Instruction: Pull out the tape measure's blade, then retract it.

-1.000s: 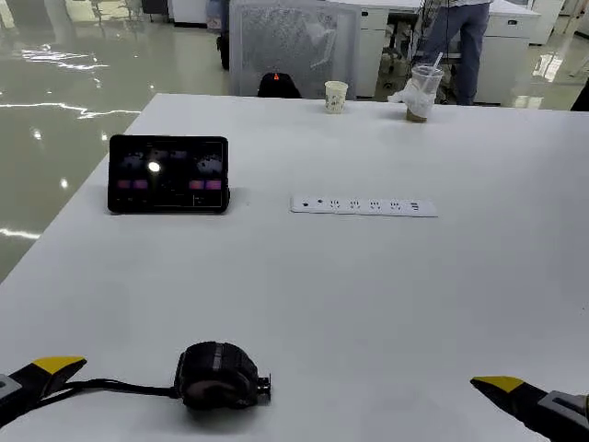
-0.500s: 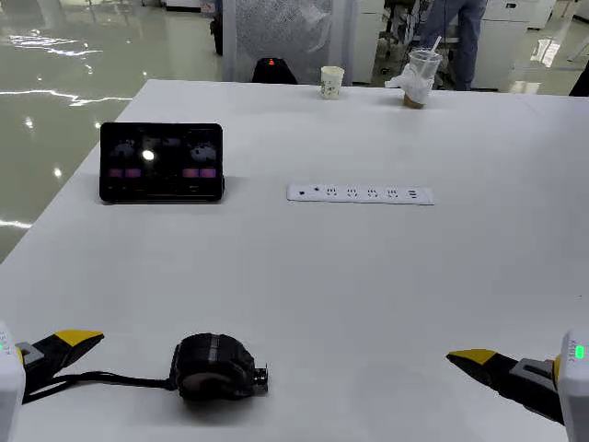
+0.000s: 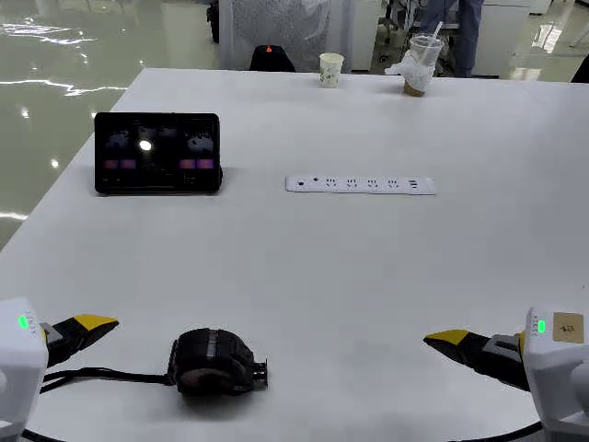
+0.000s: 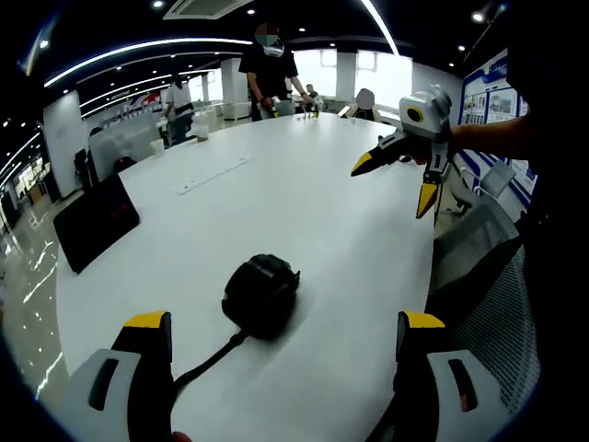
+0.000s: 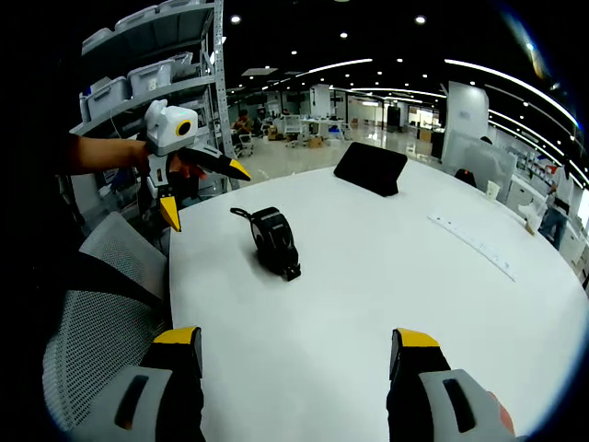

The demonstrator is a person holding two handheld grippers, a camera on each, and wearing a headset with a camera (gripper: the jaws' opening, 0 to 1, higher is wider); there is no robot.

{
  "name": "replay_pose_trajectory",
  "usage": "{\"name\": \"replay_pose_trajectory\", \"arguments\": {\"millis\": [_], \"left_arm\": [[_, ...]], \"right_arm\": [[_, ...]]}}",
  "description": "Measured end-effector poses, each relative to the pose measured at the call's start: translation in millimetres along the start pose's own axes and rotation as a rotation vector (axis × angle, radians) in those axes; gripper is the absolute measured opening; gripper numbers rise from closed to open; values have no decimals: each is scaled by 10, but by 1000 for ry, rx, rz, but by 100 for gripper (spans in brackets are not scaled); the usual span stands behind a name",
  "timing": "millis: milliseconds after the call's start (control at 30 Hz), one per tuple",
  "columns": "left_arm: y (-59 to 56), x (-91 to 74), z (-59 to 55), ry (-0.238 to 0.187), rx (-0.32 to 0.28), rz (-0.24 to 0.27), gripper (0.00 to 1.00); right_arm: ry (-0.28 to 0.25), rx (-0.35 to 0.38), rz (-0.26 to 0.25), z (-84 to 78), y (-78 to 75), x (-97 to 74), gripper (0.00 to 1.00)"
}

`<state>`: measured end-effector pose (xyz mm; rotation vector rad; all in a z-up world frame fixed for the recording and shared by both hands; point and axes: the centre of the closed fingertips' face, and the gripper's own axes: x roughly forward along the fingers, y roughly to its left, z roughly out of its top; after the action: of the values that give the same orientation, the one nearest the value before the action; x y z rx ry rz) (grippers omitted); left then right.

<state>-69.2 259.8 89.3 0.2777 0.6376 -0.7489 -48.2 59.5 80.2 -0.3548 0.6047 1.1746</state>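
Note:
A black tape measure (image 3: 213, 362) lies on the white table (image 3: 368, 267) near the front edge. Its blade is in and its black wrist strap (image 3: 101, 376) trails to the left. My left gripper (image 3: 87, 327) hovers left of it, beside the strap, open and holding nothing. From the left gripper view the tape measure (image 4: 262, 293) sits ahead between the wide-apart jaws of the left gripper (image 4: 283, 324). My right gripper (image 3: 451, 343) hangs open well to the right, apart from the case. The right gripper view has the tape measure (image 5: 274, 238) ahead of the right gripper (image 5: 296, 337), and the left gripper (image 5: 207, 193) beyond it.
A dark tablet (image 3: 157, 152) stands at the left. A white power strip (image 3: 361, 184) lies mid-table. At the far edge stand a paper cup (image 3: 330, 69) and a plastic cup (image 3: 421, 69). A person (image 3: 451, 18) stands behind. A mesh chair (image 5: 101, 304) is at the near edge.
Both grippers have come further into the head view from the bottom corners, tips pointing inward. The tape measure lies as before; the picture's shift comes from the camera.

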Motion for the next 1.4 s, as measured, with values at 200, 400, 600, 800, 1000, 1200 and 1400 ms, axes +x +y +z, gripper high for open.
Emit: {"name": "replay_pose_trajectory", "arguments": {"millis": [200, 400, 600, 800, 1000, 1200, 1400], "left_arm": [[48, 75, -17, 16, 25, -24, 99], [77, 152, -49, 40, 54, -57, 98], [102, 251, -61, 55, 76, -86, 94], [138, 353, -63, 67, 96, -112, 89], [172, 417, -75, 81, 119, -135, 83], [196, 467, -104, 98, 144, -169, 70], [227, 530, -171, 130, 165, -198, 56]], "right_arm": [[32, -44, 35, -19, -3, 107, 79], [51, -82, 61, -23, -32, 205, 76], [57, -121, 87, 9, -58, 315, 71], [59, -160, 114, 44, -79, 447, 67], [57, -192, 145, 93, -87, 580, 64], [48, -247, 183, 149, -65, 708, 58], [25, -297, 218, 224, -45, 835, 54]]}}
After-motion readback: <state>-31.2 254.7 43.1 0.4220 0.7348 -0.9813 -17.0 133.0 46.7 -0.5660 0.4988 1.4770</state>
